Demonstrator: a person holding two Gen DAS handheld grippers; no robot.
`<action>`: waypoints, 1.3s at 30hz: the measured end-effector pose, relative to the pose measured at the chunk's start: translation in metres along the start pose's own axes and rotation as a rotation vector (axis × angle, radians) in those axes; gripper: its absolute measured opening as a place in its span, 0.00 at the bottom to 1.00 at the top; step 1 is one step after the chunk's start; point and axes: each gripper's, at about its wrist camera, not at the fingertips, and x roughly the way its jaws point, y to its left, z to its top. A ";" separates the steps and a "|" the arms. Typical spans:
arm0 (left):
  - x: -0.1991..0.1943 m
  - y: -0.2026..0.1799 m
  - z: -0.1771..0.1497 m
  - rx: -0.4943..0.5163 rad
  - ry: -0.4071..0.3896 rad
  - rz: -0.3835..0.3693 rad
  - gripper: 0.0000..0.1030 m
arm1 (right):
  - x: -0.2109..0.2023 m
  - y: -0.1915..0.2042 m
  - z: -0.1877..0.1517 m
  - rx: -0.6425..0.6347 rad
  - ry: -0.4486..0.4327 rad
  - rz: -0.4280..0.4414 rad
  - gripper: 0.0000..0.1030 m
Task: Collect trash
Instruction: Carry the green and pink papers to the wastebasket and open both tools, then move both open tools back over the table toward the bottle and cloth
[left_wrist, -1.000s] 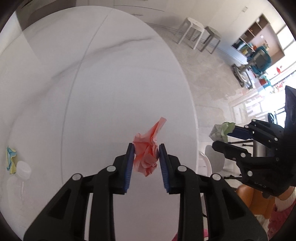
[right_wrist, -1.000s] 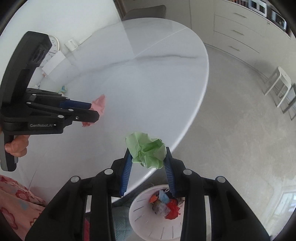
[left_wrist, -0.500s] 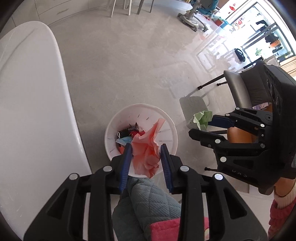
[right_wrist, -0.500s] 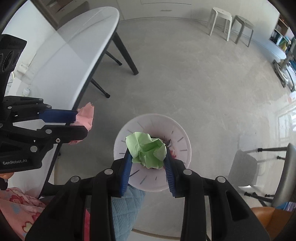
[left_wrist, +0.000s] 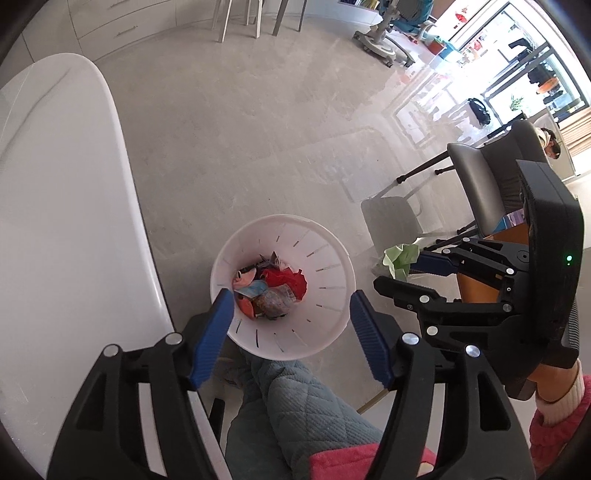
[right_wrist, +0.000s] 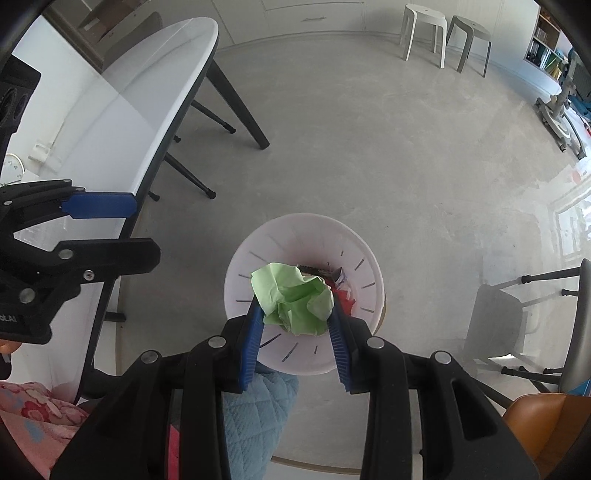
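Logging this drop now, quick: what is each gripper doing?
Left gripper: jaws have just been opening, nothing between them, above the white bin.
Right gripper: shut on the green paper wad.

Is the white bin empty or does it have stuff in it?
It has stuff in it. The white bin stands upright on the floor, and crumpled trash covers its bottom, red and other colours, well below the rim.

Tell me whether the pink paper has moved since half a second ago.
Yes. The left gripper has just been opening; its jaws hold nothing, above the white bin. The paper apparently dropped in.
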 end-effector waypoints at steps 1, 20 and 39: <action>-0.005 0.002 0.000 -0.004 -0.014 0.010 0.64 | 0.001 0.001 0.001 -0.004 0.003 0.001 0.35; -0.052 0.049 -0.007 -0.124 -0.108 0.088 0.76 | 0.012 0.028 0.024 -0.051 0.046 -0.098 0.94; -0.201 0.234 -0.145 -0.599 -0.304 0.492 0.90 | 0.004 0.269 0.148 -0.648 -0.031 0.156 0.97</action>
